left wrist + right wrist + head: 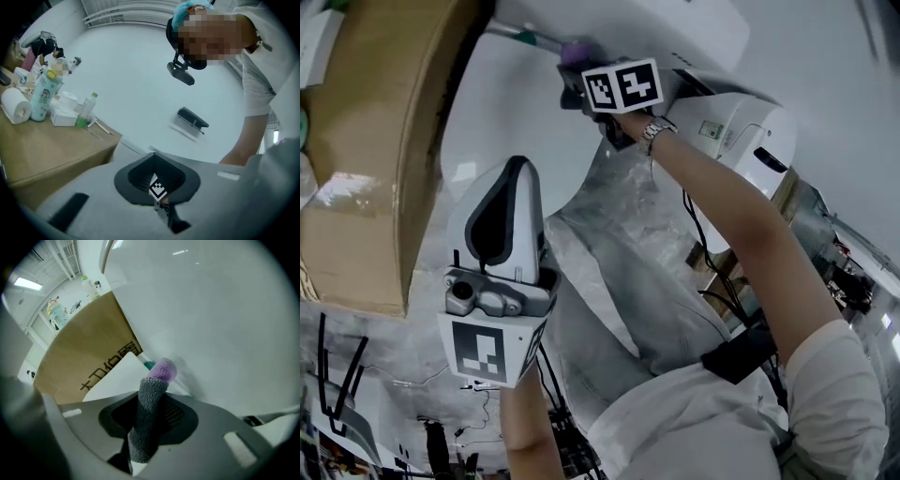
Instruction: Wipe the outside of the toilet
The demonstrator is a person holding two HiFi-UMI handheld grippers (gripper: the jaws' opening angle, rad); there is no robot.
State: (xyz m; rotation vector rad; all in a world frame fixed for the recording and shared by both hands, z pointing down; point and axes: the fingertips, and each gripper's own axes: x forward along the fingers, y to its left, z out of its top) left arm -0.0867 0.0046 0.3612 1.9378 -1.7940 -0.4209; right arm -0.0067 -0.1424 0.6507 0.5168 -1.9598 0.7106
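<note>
**One gripper on the job, one held back**

Most of the scene is the toilet [628, 23]. Its glossy white shell fills the right gripper view and sits at the top of the head view, where the person's right arm [741, 225] stretches up to it. Just beside it on the left stands a big cardboard box [366, 150]. Crinkled grey plastic sheeting [619, 244] lies below the arm. The left gripper view looks away from the work, toward a table [51, 150] that carries bottles [44, 93] and a paper roll [16, 110].

The left gripper [514, 202] hangs low, well apart from the toilet. Its jaws appear drawn together, with nothing between them. The right gripper [579, 82] is up at the shell, its jaws clamped on a grey cloth [147, 413] with a purple tip [163, 370]. That tip sits at the white surface, near where the toilet and the box meet. The pictures do not show whether it presses on the glaze or sits just off it.

The wiping step looks to be in hand, on the upper outer shell. How much has been covered cannot be read, since no streak or wet patch shows. The next move calls for steady pressure through the cloth tip and a sweep that follows the curve. The hard jaws should keep off the glaze and the cloth should stay clear of the box edge. The tip is small, so covering the shell will likely take many overlapping passes.
</note>
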